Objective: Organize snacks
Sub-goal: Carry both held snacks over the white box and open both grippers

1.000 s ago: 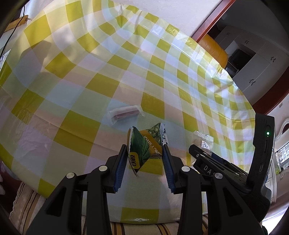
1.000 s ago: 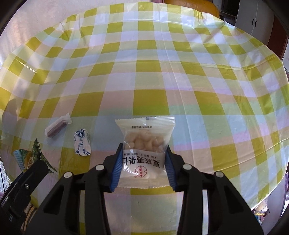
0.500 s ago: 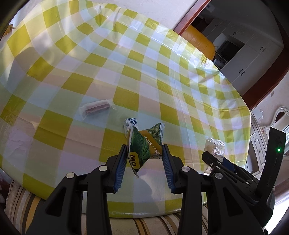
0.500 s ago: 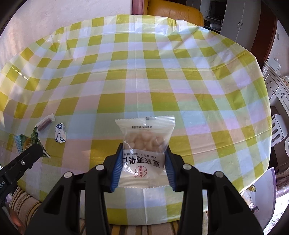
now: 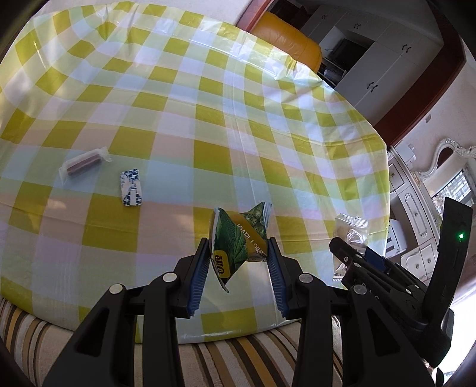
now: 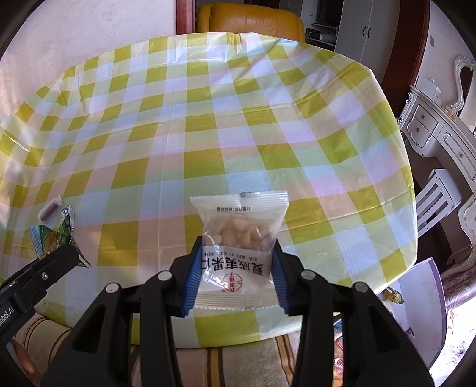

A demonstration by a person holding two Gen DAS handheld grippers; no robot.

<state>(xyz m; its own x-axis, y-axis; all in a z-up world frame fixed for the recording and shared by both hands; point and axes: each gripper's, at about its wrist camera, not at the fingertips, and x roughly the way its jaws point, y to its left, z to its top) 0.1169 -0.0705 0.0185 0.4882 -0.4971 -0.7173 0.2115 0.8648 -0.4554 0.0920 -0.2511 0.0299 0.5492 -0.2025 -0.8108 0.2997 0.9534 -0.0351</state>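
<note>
My left gripper (image 5: 238, 242) is shut on a green and yellow snack packet (image 5: 239, 238), held above the near edge of the checked table (image 5: 208, 119). My right gripper (image 6: 236, 247) is shut on a clear packet of pale nuts with a white label (image 6: 238, 235), also above the near edge. In the left wrist view the right gripper (image 5: 348, 253) with its clear packet (image 5: 351, 229) shows at the right. In the right wrist view the left gripper (image 6: 64, 256) and its green packet (image 6: 49, 241) show at the left. A wrapped brown bar (image 5: 84, 165) and a small blue-white packet (image 5: 131, 190) lie on the cloth.
A striped cushion or sofa (image 5: 267, 357) runs under the table's near edge. An orange leather chair (image 6: 250, 18) stands beyond the far edge. White cabinets (image 5: 374, 59) and an ornate white dresser (image 6: 440, 128) stand at the right. A purple-edged sheet (image 6: 416, 297) lies low right.
Both grippers have drawn back and to the right with their packets. The table has receded in both views, and the bar and blue-white packet have slid to the left.
</note>
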